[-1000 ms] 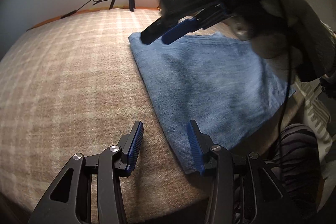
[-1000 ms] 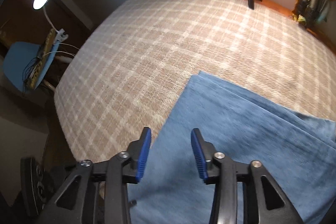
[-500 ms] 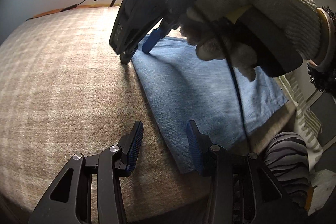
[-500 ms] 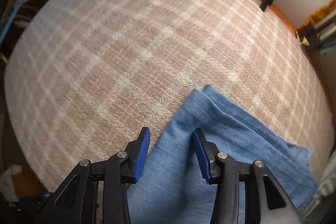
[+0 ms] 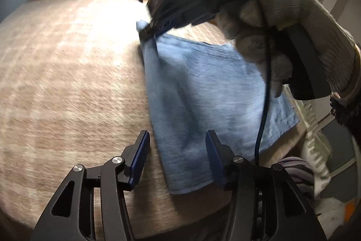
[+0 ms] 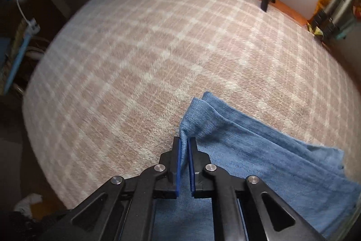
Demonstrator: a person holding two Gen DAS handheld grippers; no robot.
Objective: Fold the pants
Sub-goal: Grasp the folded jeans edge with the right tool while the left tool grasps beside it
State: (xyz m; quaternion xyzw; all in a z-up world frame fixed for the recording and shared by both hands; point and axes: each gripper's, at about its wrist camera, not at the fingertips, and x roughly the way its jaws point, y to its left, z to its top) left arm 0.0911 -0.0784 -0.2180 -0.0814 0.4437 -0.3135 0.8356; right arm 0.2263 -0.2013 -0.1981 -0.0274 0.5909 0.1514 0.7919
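— At your left, what did you have?
— Your left gripper (image 5: 176, 162) stood released, straddling the near edge of the pants (image 5: 203, 92), whose length ran away toward your right gripper (image 6: 185, 164).
— And that one?
— It was clenched on the far corner. Blue denim lay folded flat on the checked blanket (image 6: 135, 60).
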